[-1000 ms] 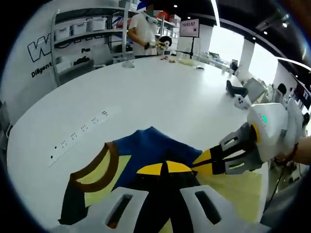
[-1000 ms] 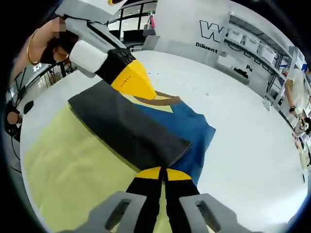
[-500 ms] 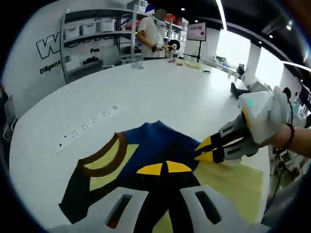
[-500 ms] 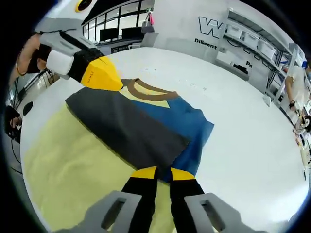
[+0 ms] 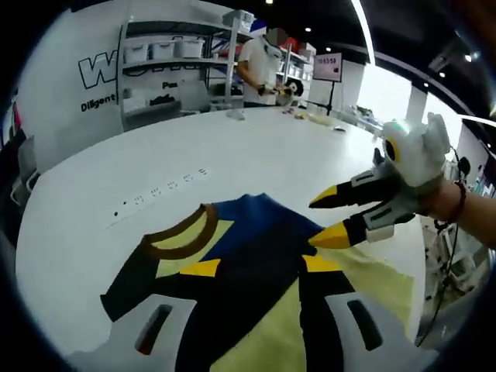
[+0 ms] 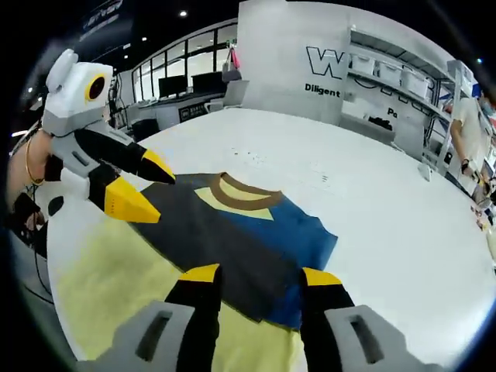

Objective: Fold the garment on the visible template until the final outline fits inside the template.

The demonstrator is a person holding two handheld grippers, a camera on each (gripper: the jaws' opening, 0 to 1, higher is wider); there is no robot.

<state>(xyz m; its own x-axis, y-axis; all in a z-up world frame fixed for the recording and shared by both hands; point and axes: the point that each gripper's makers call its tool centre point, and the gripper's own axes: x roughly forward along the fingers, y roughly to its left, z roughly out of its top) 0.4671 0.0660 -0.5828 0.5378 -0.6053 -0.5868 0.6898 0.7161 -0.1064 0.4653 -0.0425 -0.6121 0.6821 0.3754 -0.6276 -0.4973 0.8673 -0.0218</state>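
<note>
My left gripper [image 5: 260, 267] hangs above the garment [image 5: 232, 256] with its yellow-tipped jaws spread wide and nothing between them. My right gripper [image 6: 260, 275] is likewise parted and empty over the same cloth. The garment, blue and black with a brown collar, lies folded on the pale yellow template [image 6: 108, 271], which rests on the white table [image 6: 387, 201]. In the left gripper view the right gripper [image 5: 335, 215] hovers beside the garment's far edge. Beyond the garment, across the table, a person [image 5: 260, 66] stands by the shelves [image 5: 167, 74].
</note>
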